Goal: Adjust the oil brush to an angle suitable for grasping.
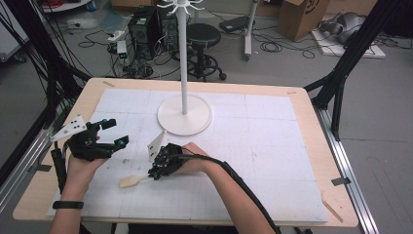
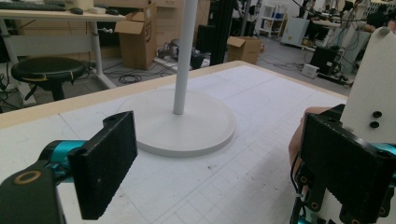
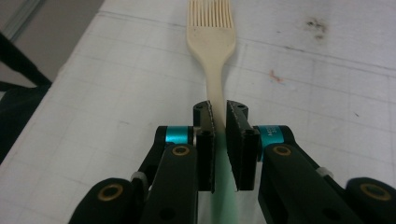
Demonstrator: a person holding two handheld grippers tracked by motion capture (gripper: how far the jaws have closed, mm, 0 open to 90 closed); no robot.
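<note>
**Spatula pinched by its handle near the counter's front edge**

Your right gripper [image 3: 219, 135] was closed on the slotted spatula [image 3: 212, 35], its pads clamped on the narrow handle just behind the neck. Gripping there left the flat cream head free and pointing away from you, so the tool could be lifted without the blade catching. The spatula lay flat on the white mat [image 1: 253, 161], left of centre and close to the front edge of the counter [image 1: 311, 105], head towards the left edge.

Your left gripper [image 1: 111, 131] was wide open with nothing between its jaws, held above the mat near the left edge, probably waiting clear of the pick.

The white hook stand [image 1: 184, 114] stood towards the far edge, at the middle, well apart from the spatula. That looked like the place the tool was meant to hang.
</note>
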